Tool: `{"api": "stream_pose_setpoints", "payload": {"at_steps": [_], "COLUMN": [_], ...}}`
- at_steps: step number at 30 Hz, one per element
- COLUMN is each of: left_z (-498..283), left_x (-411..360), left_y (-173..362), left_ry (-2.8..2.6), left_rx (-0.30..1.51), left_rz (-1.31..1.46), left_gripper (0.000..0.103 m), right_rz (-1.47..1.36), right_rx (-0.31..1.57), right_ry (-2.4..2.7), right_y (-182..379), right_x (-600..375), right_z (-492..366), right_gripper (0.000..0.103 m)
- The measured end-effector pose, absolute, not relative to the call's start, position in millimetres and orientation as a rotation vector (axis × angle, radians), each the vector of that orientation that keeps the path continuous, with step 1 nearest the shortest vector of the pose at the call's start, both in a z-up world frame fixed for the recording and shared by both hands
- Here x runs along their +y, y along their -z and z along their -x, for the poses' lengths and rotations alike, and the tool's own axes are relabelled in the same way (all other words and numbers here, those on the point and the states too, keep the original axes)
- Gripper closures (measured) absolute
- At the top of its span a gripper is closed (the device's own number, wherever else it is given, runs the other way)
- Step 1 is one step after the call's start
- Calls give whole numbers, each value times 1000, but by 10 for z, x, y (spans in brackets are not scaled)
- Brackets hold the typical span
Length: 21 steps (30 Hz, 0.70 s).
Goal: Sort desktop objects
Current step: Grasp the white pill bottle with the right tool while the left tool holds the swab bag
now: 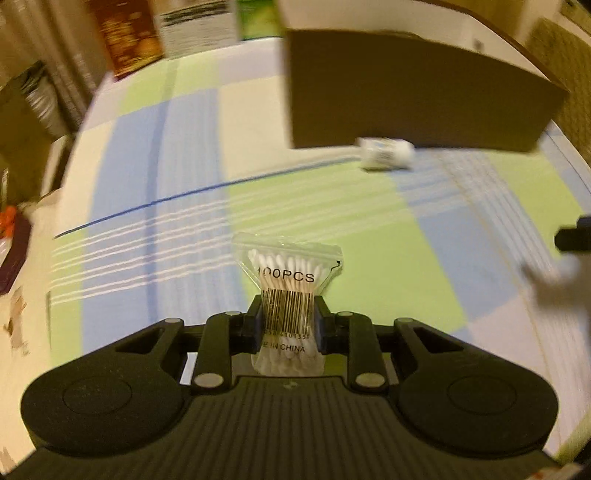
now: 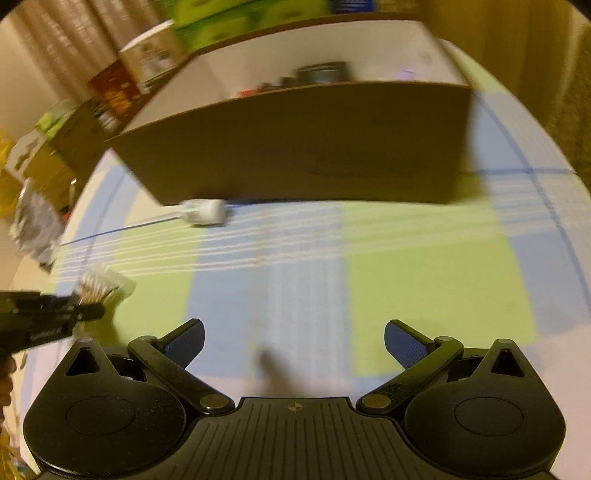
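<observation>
My left gripper (image 1: 288, 321) is shut on a clear bag of cotton swabs (image 1: 288, 273) marked 100PCS, held above the checked tablecloth. The same bag (image 2: 105, 286) and left gripper (image 2: 86, 312) show at the left edge of the right wrist view. My right gripper (image 2: 293, 341) is open and empty above the cloth. A brown cardboard box (image 1: 413, 92) stands ahead, with an open white inside and dark items in it (image 2: 295, 140). A small white roll (image 1: 386, 153) lies on the cloth at the box's front base, also in the right wrist view (image 2: 205, 212).
The cloth (image 1: 369, 251) is green, blue and white checks. Boxes and packages (image 1: 155, 33) stand along the far left edge of the table. More packages and clutter (image 2: 40, 206) lie at the left. The right gripper's tip (image 1: 576, 236) shows at the right edge.
</observation>
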<state>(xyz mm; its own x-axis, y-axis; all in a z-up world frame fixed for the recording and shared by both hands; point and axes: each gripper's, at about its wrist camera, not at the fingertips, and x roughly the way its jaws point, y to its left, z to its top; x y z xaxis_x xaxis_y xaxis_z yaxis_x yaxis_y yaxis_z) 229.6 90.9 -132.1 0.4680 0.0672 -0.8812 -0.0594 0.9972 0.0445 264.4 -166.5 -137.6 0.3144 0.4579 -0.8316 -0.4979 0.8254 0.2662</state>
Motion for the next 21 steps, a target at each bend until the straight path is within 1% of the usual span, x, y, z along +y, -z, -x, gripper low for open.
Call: {"api": "stream_pose_setpoints", "payload": {"at_steps": [9,12,14,16,21], "left_z": [-2466,-2565,-2653,-2741,-2938], "left_x": [1317,1371,1402,1418,1452], "left_y": [1202,1191,1191,1199,1218], "left_ry": [-172,-178,-176,-172,-152], "left_rx": [1041,1034,1029,1025,1018], "left_rz": [58,63,70,71,73], "left_gripper": [82,82,82,82,82], "right_rz": [52,53,56,56,60], "right_rx": [1006,983,977,965,954], "right_ry": [-672,-659,-647,-630,-585], "right_y": [1492,1525,1567,1583,1653], "right_x": [-899,-683,-544,-452,-223], "right_z": [-2723,-2798,-2849,-2878,-2947], "right_gripper": [3,18,21,28,39]}}
